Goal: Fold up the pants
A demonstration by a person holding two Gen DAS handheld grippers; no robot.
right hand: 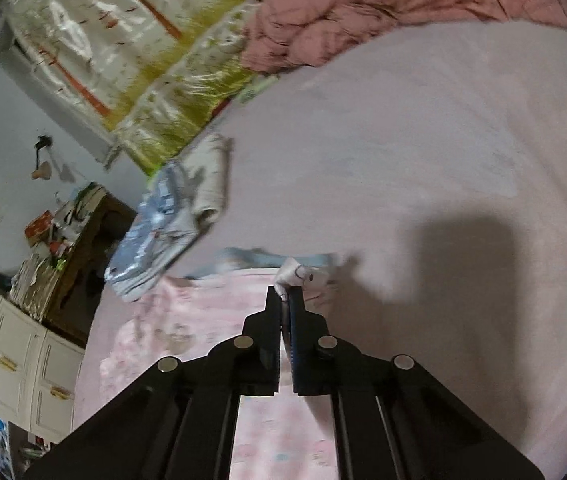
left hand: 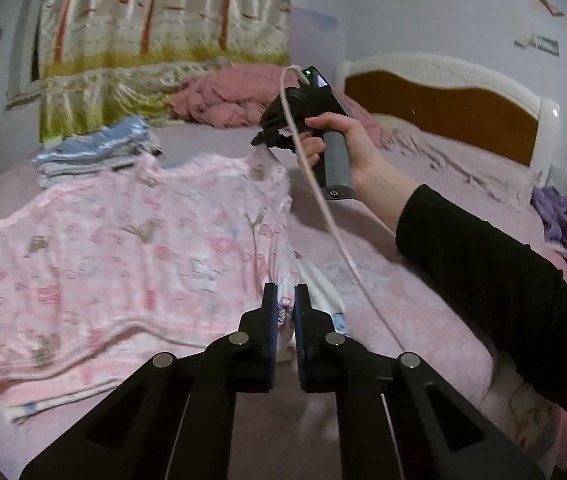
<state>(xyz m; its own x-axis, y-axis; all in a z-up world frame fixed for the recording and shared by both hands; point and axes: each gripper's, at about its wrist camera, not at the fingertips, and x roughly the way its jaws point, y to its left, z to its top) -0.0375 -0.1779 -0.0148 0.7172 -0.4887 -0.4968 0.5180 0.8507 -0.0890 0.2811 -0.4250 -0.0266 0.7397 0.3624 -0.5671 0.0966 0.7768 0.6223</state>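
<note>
pink printed pants point(left hand: 131, 248) lie folded flat on the bed point(left hand: 423, 312), near its headboard point(left hand: 443, 108). left gripper point(left hand: 284, 312) pinches the waistband; right gripper point(right hand: 285, 300) pinches a far corner, jaws closed.

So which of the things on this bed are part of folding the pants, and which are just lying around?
In the job:
pink printed pants
left gripper, shut on them
right gripper, shut on them

Lying about:
folded blue clothes
rumpled pink quilt
purple cloth
</note>
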